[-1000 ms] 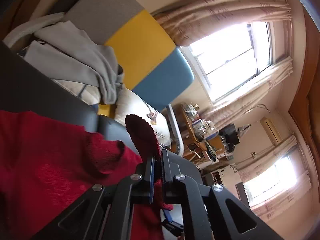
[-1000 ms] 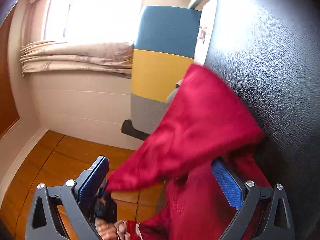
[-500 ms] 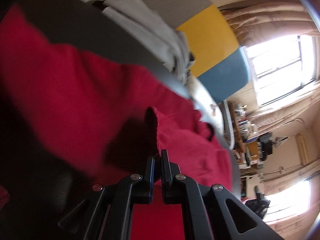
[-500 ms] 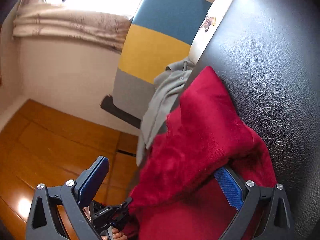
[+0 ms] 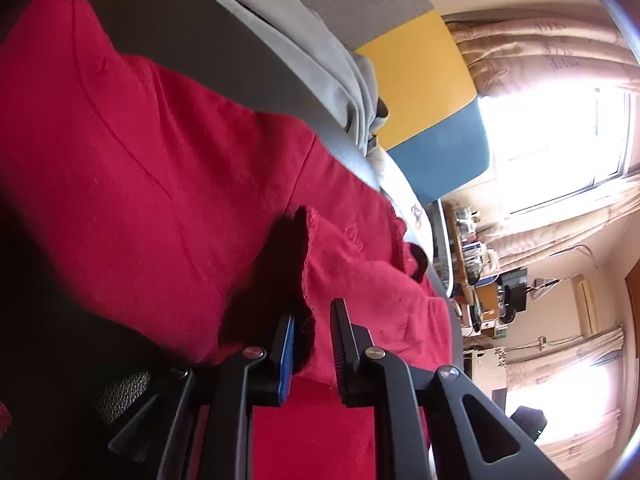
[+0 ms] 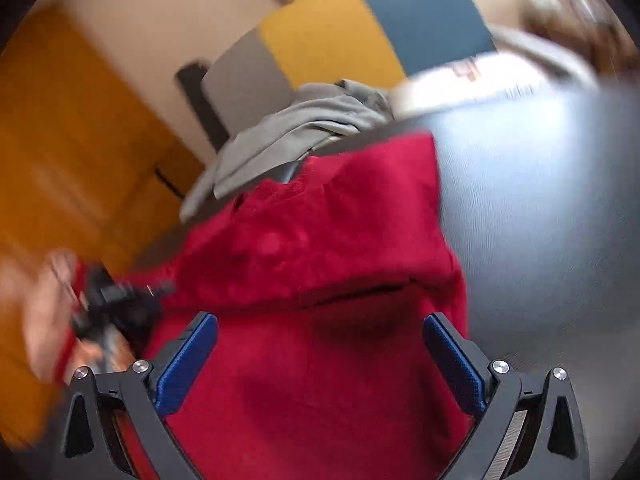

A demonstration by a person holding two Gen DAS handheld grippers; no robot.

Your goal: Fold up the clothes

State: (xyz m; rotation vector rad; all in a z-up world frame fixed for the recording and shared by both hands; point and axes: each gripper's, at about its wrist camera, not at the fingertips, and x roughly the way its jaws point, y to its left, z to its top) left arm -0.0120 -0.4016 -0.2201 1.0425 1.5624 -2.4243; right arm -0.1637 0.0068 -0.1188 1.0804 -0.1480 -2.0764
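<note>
A red garment (image 5: 140, 160) lies spread over a black leather surface (image 5: 200, 32). My left gripper (image 5: 312, 344) sits low on it and its jaws are opening. An upright folded edge of the red cloth stands in the narrow gap between them, and the pads no longer press on it. In the blurred right wrist view my right gripper (image 6: 320, 360) hangs wide open above the red garment (image 6: 340, 240), which has a flap folded over. Its blue pads (image 6: 188, 364) hold nothing.
A grey garment (image 5: 320, 52) (image 6: 312, 120) lies bunched at the far edge of the black surface (image 6: 540, 220), in front of a grey, yellow and blue chair back (image 5: 420, 80). A person's hand (image 6: 36, 304) shows at the left. Orange wooden floor (image 6: 60, 140) lies beyond.
My left gripper came down with the red cloth edge onto the spread garment, and its jaws have parted. The right gripper rolled, its view swinging, and stayed wide open.
</note>
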